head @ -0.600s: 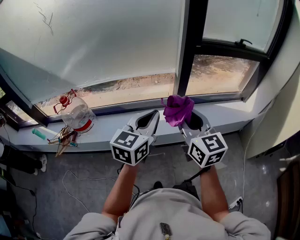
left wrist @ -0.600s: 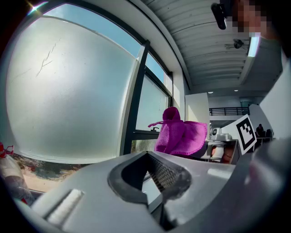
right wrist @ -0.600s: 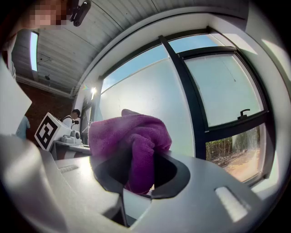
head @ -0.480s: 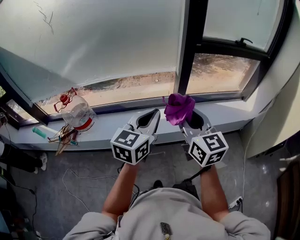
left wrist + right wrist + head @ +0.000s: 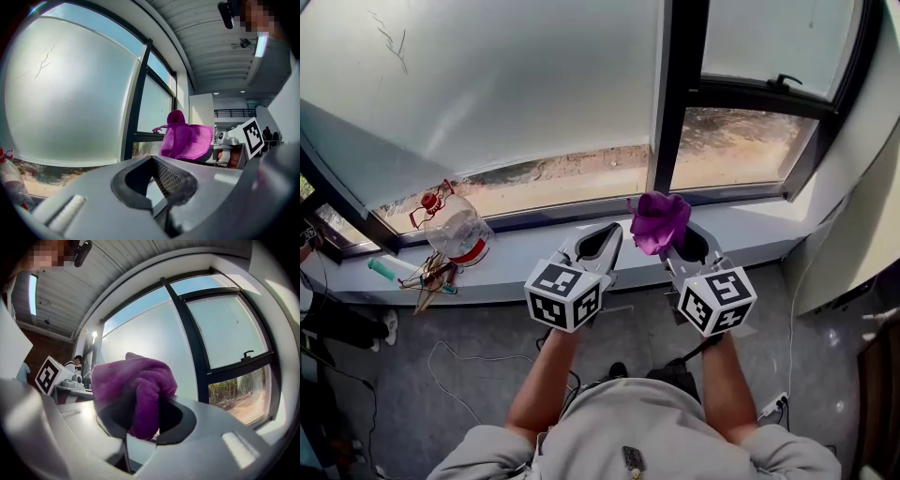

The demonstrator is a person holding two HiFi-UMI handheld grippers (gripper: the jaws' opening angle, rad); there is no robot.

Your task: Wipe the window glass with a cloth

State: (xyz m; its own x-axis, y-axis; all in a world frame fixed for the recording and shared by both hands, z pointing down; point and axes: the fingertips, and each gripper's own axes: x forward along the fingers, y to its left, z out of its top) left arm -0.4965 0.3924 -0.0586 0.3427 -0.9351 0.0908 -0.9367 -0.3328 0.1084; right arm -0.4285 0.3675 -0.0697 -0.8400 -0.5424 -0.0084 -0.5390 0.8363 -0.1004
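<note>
Right hand-held gripper (image 5: 673, 240): jaws clamped on the purple cloth (image 5: 657, 219). The cloth is bunched up, its bulk standing above the jaw tips and a fold hanging down into the jaw gap. It sits just below the foot of the dark window post (image 5: 677, 94), over the sill (image 5: 759, 234). It is not touching the window glass (image 5: 516, 84).

Left hand-held gripper (image 5: 602, 240): jaws together, nothing between them. It sits just left of the post's foot, near the right one, both pointing at the sill.

The frosted pane left of the post has a thin scratch mark near its upper left. Right of the post is a smaller pane with a black handle (image 5: 785, 82) on its frame. A clear plastic bottle (image 5: 455, 231) lies on the sill, well to the left of the post, with some small clutter beside it.
</note>
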